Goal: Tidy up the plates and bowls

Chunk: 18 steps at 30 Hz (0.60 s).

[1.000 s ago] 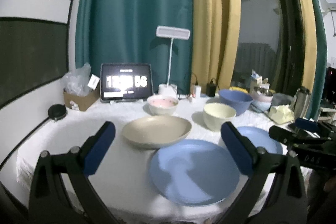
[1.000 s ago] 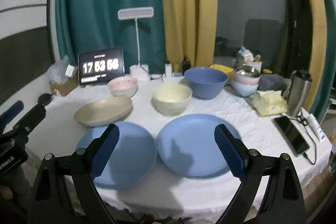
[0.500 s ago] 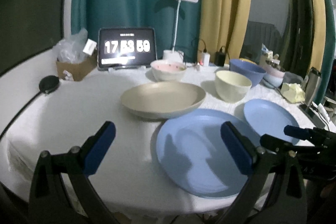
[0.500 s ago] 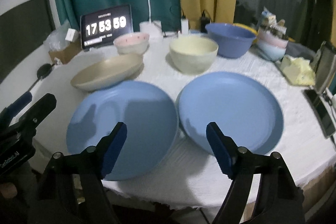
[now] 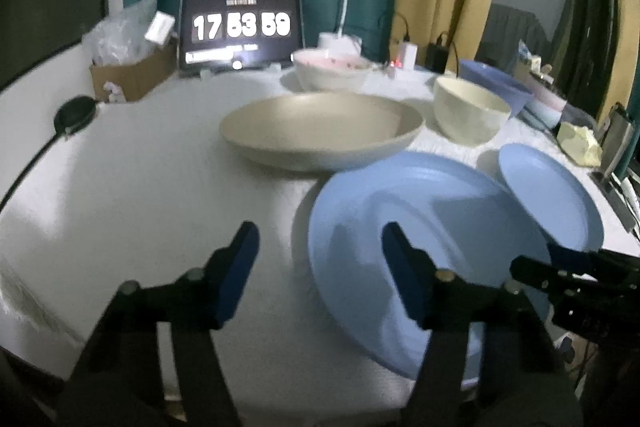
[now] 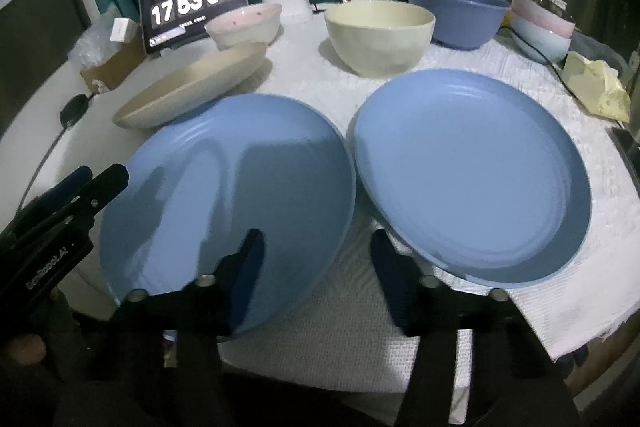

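Right wrist view: we are lowering the right gripper (image 6: 316,267), fingers just narrowed, gripping nothing, between two blue plates (image 6: 472,179) on the desk (image 6: 592,291). The left gripper (image 5: 320,267), likewise half-open, empty, is straddling the left plate's (image 5: 420,227) edge. Next: seating fingers over a rim, we judge.

Counter (image 6: 332,311) covered by a white textured cloth (image 6: 580,307), two blue plates (image 6: 472,171) laid side by side, tan shallow bowl (image 6: 192,87), cream bowl (image 6: 380,35), clock tablet (image 6: 192,7) propped behind
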{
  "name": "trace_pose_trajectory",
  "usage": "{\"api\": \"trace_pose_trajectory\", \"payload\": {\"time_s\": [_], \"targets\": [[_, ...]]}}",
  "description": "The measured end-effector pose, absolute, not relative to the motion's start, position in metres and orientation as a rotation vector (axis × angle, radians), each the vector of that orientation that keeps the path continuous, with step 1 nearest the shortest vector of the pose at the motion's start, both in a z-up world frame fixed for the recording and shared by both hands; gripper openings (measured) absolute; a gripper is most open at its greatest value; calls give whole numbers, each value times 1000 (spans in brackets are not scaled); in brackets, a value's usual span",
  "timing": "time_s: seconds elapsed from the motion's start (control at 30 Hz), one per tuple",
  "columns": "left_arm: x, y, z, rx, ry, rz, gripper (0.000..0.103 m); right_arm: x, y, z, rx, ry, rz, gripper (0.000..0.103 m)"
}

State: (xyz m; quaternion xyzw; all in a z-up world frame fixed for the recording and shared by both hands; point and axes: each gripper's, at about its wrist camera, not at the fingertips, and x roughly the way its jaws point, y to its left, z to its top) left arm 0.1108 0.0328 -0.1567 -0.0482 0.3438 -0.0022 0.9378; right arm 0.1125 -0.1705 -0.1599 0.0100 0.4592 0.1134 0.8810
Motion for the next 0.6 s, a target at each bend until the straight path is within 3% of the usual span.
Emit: {"api": "trace_pose_trajectory", "payload": {"time_s": [0.1,0.3,0.47,0.6], "targets": [[115,33,-166,-106,742,-10,55,115,-171,-165,10,971,216,36],[119,30,-176,-96,791,-18,45,116,-169,-166,-4,964,229,25],[117,21,-178,-83,806,-44,33,114,-165,-164,-11,958,227,24],[116,19,-177,-91,816,-45,33,111,-166,-158,-14,939,223,24]]}}
